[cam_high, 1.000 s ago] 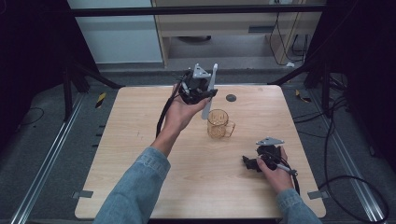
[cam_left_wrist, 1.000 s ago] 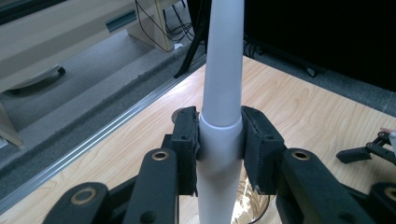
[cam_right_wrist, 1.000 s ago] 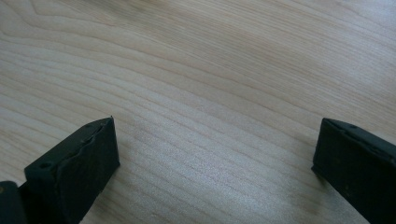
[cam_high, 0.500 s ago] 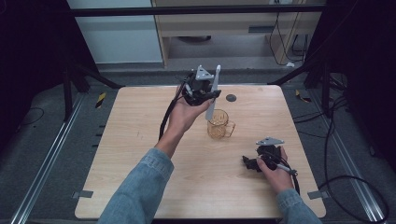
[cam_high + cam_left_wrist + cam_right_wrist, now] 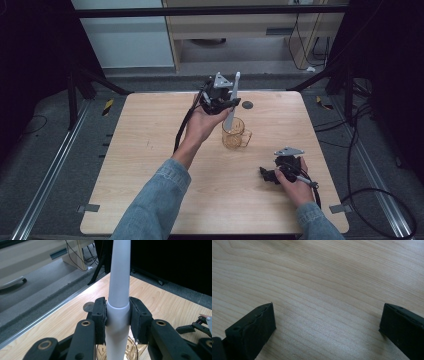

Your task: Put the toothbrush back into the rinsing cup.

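L fingers pinching white rod upright over glass mug, R fingers spread, low.

Smooth matt white plastic rod, amber patterned glass mug, pale wood-grain table.

Light wooden bench; small dark round disc near its far edge. Beyond, grey floor, pale cabinet, black cables at right.

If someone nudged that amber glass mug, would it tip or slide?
The mug looks squat with a broad base, so it would probably slide on the smooth wooden table. It seems to be patterned glass, so likely fragile. The side handle might make it swivel.
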The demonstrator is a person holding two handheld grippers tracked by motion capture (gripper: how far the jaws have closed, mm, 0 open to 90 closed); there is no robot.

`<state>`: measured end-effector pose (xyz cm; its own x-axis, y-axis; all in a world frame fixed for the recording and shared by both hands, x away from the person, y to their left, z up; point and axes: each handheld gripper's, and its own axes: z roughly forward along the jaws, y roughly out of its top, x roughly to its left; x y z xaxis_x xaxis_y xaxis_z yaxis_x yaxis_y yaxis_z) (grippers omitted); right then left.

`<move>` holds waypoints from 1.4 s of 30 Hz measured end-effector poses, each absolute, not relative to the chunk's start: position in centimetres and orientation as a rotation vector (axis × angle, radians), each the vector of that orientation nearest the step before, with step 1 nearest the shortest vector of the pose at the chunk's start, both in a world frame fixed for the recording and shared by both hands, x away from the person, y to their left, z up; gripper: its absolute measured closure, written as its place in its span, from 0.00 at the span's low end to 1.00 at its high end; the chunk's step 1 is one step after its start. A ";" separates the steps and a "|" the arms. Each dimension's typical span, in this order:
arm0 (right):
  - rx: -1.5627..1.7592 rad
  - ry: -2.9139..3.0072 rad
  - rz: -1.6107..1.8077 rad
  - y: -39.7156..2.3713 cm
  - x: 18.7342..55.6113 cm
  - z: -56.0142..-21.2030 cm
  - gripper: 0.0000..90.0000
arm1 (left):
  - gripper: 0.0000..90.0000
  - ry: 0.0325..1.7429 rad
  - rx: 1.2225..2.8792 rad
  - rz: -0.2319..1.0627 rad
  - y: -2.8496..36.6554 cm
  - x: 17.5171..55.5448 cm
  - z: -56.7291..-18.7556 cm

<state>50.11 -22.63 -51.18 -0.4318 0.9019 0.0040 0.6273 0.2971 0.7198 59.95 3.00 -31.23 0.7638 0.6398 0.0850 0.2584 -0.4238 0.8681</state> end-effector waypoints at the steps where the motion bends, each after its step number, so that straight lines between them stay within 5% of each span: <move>1: 1.367 2.169 0.924 -22.6 50.1 -51.2 0.00 | 0.75 0.676 2.014 0.503 2.9 60.0 -31.4; 42: 1.367 2.167 0.928 -22.6 50.1 -51.2 0.00 | 0.75 0.702 2.054 0.476 1.1 61.5 -36.5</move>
<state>50.12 -22.63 -51.19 -0.4328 0.9015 0.0049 0.6259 0.2965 0.7213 61.49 1.07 -36.48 0.7660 0.6394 0.0669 0.2989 -0.4463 0.8435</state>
